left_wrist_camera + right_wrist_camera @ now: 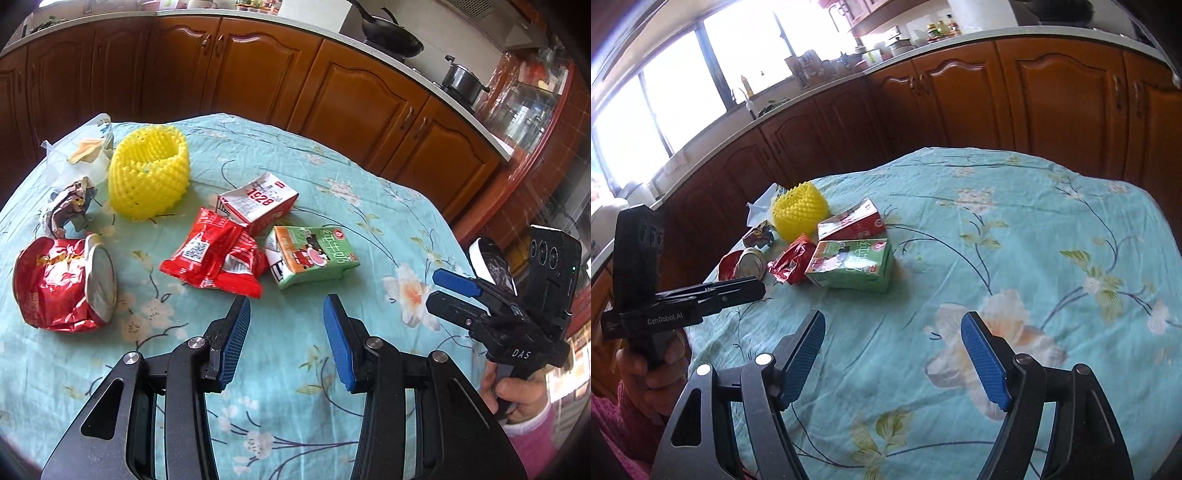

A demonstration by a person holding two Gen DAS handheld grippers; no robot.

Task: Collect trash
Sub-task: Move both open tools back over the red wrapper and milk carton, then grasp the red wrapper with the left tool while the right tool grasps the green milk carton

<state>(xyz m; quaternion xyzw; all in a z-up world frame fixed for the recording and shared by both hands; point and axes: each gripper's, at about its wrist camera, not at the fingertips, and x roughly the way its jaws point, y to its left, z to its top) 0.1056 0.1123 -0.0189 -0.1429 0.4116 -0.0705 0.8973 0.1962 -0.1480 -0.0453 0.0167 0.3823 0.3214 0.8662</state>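
Trash lies on a table with a teal floral cloth [280, 413]. A green milk carton [314, 254], a red-and-white carton [258, 203], a red snack wrapper [214, 254], a crushed red bag [55, 284], a yellow foam net [149, 170], a crumpled foil wrapper [68, 206] and a clear plastic bag [81, 151] lie in a group. My left gripper [286, 314] is open and empty, just short of the green carton. My right gripper [892, 325] is open and empty over bare cloth; the green carton [849, 264] lies ahead to its left.
Brown kitchen cabinets [258, 70] run behind the table. A wok [391, 37] and a pot [463, 79] sit on the counter. The right gripper shows at the table's right edge in the left wrist view [454, 291]. A black-lined bin [493, 264] stands past that edge.
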